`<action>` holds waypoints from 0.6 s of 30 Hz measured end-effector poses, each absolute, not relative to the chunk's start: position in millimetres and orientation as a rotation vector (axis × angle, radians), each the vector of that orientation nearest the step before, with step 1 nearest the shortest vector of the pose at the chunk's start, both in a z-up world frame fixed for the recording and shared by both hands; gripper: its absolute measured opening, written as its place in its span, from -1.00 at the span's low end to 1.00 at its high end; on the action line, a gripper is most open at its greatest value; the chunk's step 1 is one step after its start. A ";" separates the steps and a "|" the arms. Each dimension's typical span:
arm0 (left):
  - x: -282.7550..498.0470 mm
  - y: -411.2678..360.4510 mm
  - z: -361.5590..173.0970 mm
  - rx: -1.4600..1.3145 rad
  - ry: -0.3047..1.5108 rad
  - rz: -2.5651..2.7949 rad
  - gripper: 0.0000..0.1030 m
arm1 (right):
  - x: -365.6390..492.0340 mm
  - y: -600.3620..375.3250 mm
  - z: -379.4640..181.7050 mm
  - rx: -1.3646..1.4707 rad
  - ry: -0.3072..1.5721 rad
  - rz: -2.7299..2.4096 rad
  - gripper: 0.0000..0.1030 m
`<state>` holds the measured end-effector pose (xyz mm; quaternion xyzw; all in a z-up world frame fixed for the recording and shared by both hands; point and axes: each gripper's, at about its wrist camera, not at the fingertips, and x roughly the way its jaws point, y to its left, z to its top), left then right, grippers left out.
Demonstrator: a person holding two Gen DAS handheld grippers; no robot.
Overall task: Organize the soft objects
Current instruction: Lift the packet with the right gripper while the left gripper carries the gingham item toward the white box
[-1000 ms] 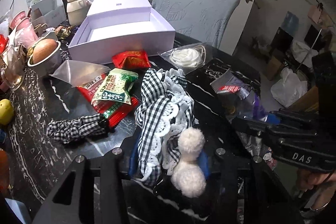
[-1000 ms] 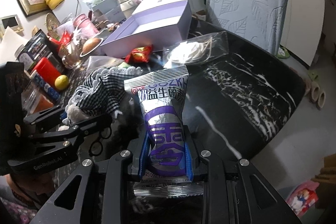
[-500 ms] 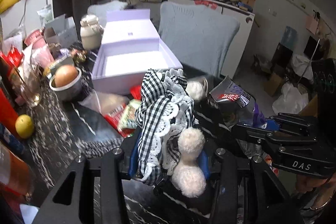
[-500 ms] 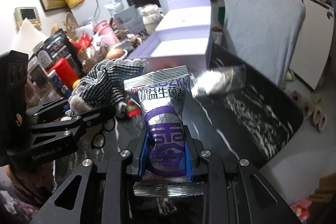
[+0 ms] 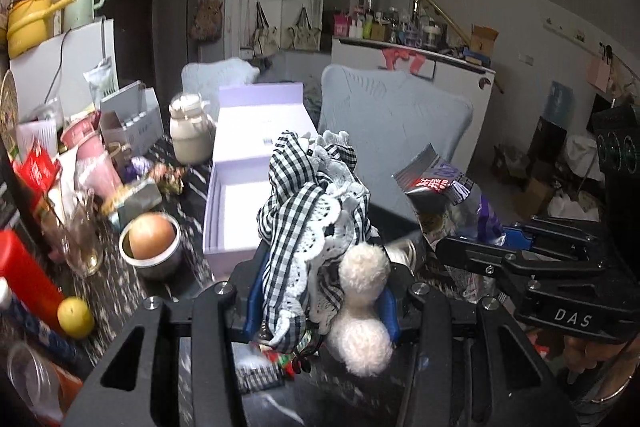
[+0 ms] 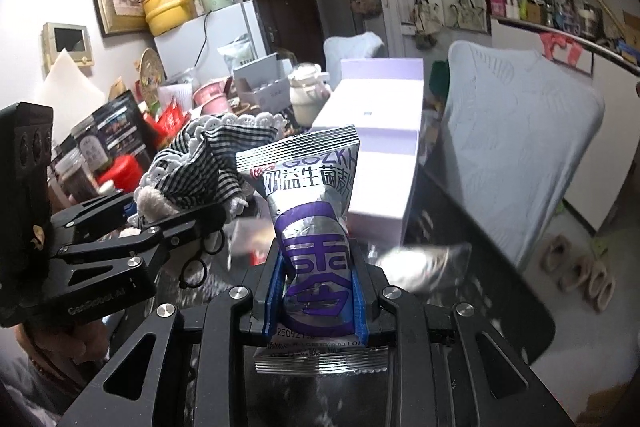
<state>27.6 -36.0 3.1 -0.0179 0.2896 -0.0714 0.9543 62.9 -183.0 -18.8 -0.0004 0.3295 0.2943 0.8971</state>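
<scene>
Two soft things held up above the dark tabletop (image 5: 168,163).
Left hand-held gripper (image 5: 320,301) squeezing a checkered cloth (image 5: 308,223); right hand-held gripper (image 6: 318,297) shut tight on a silver snack bag (image 6: 312,211), near the purple box (image 5: 240,203).

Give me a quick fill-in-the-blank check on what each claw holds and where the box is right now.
1. The left claw is shut on a black-and-white ____ cloth.
2. The right claw grips a silver and ____ snack packet.
3. The lavender box behind the cloth has its lid ____.
4. The metal bowl holds an ____.

Missing words: checked; purple; open; onion
</scene>
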 end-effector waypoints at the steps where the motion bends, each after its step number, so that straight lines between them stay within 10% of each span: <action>1: 34.8 -35.7 6.9 -0.033 0.580 -0.140 -0.13 | 66.6 -182.6 -16.5 -0.002 0.677 0.610 -0.45; 18: 143.8 -21.6 39.6 -0.006 0.506 -0.061 -0.13 | 174.2 -157.6 19.1 -0.041 0.582 0.630 -0.45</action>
